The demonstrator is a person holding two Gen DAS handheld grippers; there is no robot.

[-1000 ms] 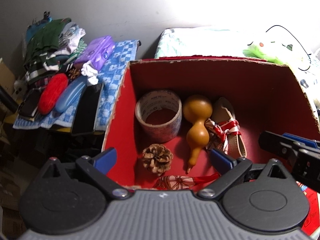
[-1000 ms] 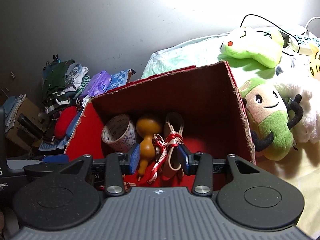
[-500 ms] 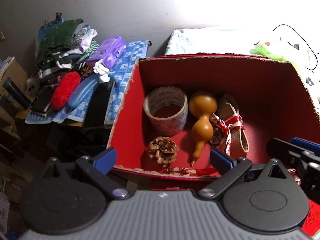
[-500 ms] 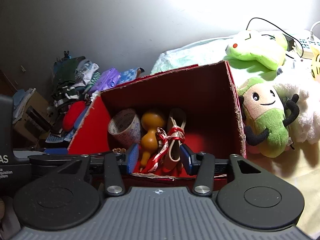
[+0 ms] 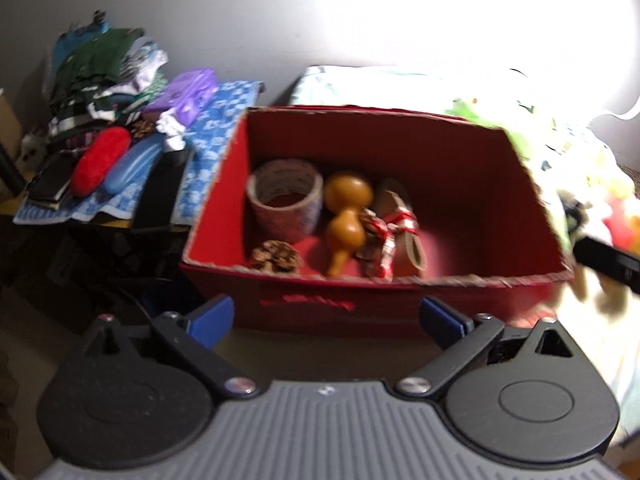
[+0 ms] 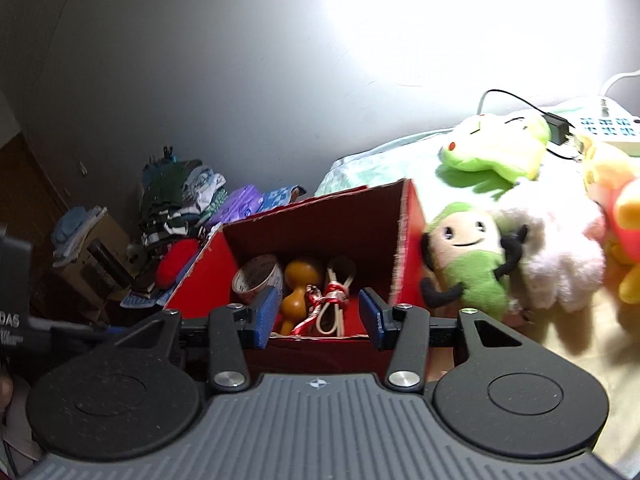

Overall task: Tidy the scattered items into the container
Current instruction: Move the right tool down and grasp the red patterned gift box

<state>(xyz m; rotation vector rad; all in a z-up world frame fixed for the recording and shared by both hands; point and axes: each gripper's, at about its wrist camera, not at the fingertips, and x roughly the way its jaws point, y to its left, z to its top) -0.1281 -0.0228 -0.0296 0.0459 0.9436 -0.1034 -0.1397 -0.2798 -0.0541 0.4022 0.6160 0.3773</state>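
Note:
A red cardboard box (image 5: 304,308) stands open in front of me; it also shows in the right wrist view (image 6: 200,276). Inside lie a roll of tape (image 5: 285,196), an orange gourd (image 5: 346,220), a pine cone (image 5: 276,257), a red-and-white ribbon (image 5: 380,236) and a coiled cord (image 6: 334,300). My left gripper (image 5: 326,318) is open and empty, in front of the box's near wall. My right gripper (image 6: 318,316) is open and empty, held near the box's front edge.
A pile of clothes (image 5: 100,64), a purple pack (image 5: 184,94), a red pouch (image 5: 100,160) and a blue case (image 5: 132,164) lie on a blue checked cloth (image 5: 216,136) left of the box. Plush toys (image 6: 476,264) sit right of the box on the bed.
Both grippers have drawn back and up from inside the box, so the box now looks smaller and farther. The right gripper's jaws have opened wider. The items in the box have not moved.

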